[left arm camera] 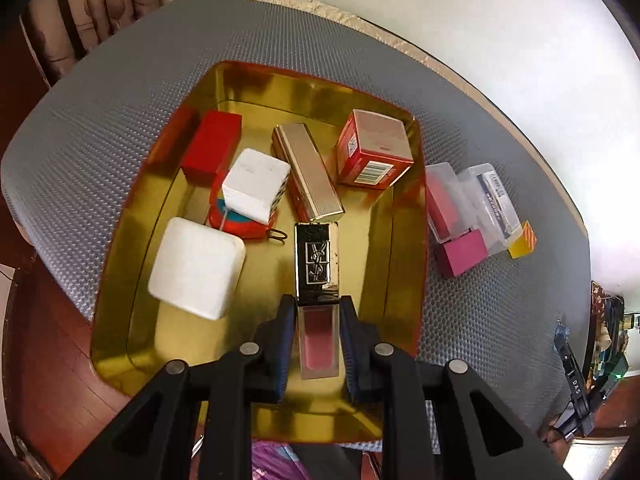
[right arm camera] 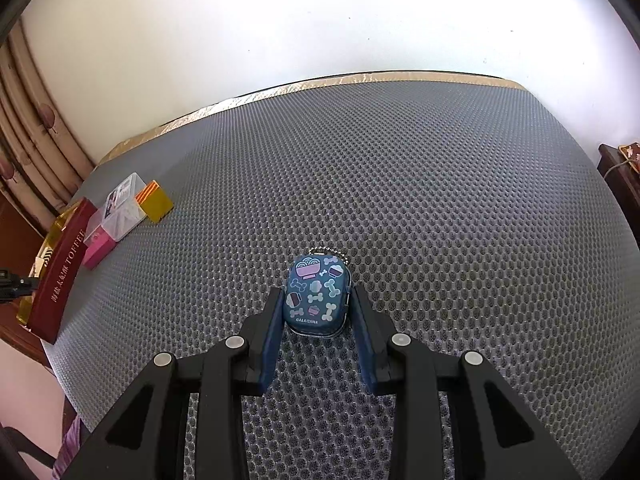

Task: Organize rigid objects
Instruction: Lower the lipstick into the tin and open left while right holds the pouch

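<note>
Left gripper (left arm camera: 318,300): clamped on a lip gloss tube (left arm camera: 318,268), held above the gold tin tray (left arm camera: 404,216).
Tray contents: white boxes, red boxes and a gold case are seen inside.
Right gripper (right arm camera: 316,292): closed around a blue charm case (right arm camera: 316,294) resting on the grey mesh mat (right arm camera: 440,184).

You worked at a table covered by a grey honeycomb-textured mat (right arm camera: 400,184), with a crinkled gold edging (right arm camera: 360,80) along its far side. Behind it stood a plain white wall (right arm camera: 300,20), brightly lit, and a patterned beige curtain (right arm camera: 28,128) hung at the left. Reddish-brown wooden floor (left arm camera: 48,344) showed below the table's near edge.
</note>
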`<control>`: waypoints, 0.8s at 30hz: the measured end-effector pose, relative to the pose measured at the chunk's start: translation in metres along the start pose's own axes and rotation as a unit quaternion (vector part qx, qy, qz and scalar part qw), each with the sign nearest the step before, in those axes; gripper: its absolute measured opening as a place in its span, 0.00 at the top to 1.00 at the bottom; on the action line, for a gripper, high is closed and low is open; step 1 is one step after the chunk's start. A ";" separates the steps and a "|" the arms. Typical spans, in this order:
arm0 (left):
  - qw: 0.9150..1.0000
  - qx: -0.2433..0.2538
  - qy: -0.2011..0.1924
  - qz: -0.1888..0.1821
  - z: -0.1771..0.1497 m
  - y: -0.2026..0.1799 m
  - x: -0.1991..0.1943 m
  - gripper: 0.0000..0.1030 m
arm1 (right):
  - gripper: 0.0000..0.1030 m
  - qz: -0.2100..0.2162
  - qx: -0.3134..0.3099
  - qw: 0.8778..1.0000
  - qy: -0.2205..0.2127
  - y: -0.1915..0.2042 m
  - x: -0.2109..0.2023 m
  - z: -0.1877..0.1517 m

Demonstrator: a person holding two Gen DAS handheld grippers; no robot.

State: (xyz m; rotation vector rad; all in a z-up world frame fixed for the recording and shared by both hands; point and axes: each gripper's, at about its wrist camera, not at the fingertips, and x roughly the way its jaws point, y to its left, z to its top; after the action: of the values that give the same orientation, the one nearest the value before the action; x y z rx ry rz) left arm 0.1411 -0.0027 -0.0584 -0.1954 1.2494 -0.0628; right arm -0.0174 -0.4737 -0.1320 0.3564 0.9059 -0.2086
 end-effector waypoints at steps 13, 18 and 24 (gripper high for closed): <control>0.999 0.025 -0.033 0.035 0.006 0.001 0.004 0.71 | 0.71 -0.005 -0.003 1.000 0.000 0.003 0.003 0.000; 0.997 0.012 -0.065 0.033 -0.005 0.006 -0.018 0.69 | 0.72 -0.008 -0.003 1.000 -0.001 0.004 0.003 -0.001; 0.992 -0.012 -0.118 0.041 -0.038 0.024 -0.053 0.68 | 0.72 -0.025 -0.012 1.000 0.000 0.009 0.001 -0.001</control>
State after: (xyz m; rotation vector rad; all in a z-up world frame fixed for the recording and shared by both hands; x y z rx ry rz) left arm 0.0866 0.0252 -0.0243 -0.1663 1.0210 0.0456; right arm -0.0141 -0.4652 -0.1316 0.3117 0.9173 -0.2436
